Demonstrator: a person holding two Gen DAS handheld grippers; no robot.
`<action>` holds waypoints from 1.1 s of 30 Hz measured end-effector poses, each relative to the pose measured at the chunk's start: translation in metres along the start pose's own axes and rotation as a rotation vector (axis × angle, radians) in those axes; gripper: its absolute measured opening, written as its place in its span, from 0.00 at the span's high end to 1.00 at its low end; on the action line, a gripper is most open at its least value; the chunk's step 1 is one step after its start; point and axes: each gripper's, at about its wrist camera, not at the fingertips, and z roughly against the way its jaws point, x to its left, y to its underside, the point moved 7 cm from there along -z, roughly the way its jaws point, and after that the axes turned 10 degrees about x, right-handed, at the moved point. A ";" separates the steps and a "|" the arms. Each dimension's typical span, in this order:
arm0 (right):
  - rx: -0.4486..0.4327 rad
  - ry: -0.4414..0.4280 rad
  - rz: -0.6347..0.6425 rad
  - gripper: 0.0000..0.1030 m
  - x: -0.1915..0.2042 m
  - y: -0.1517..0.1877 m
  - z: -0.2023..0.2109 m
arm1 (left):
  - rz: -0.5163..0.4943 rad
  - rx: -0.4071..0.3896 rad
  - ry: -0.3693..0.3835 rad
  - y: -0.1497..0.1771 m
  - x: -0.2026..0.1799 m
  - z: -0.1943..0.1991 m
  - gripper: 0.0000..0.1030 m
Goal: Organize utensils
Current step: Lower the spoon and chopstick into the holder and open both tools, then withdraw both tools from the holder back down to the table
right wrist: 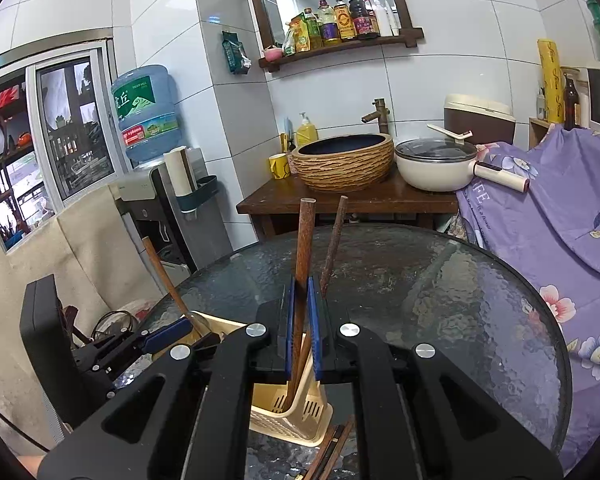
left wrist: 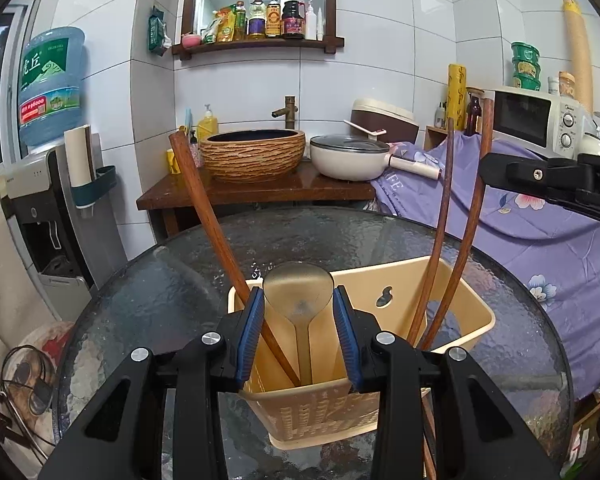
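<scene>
Looking down the left wrist view first: the left gripper (left wrist: 299,330) hung over the near end of the beige utensil holder (left wrist: 474,312), its blue pads (left wrist: 247,334) spread wide and closed on nothing. Between them rose a spoon (left wrist: 299,292), bowl up, standing in the holder's near compartment alongside a wooden handle (left wrist: 216,240) that leaned out toward eleven o'clock. In the far compartment two more wooden handles (left wrist: 466,232) climbed toward one o'clock. The holder stood on the round textured glass table (left wrist: 140,300). At three o'clock the right gripper's black body (left wrist: 548,178) reached in at the tops of those two handles. Beyond the table, at twelve o'clock, sat a woven-pattern basin (left wrist: 254,154), with a lidded white pan (left wrist: 350,156) just to its right.

Over to the right wrist view: the right gripper (right wrist: 303,328) was nearly closed, its blue pads (right wrist: 289,328) pressed on a brown wooden handle (right wrist: 305,248) that stood upright with its lower end in the utensil holder (right wrist: 290,416). A thinner, rougher stick (right wrist: 334,240) leaned just right of it, outside the pads. At six o'clock dark chopsticks (right wrist: 332,452) lay on the glass table (right wrist: 460,300) beside the holder's base. At nine o'clock the left gripper (right wrist: 156,340) showed, with another wooden handle (right wrist: 164,276) rising past it.
</scene>
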 end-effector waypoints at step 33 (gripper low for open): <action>0.337 0.068 -0.073 0.54 -0.032 0.186 -0.017 | -0.100 0.304 0.186 0.167 -0.043 0.041 0.38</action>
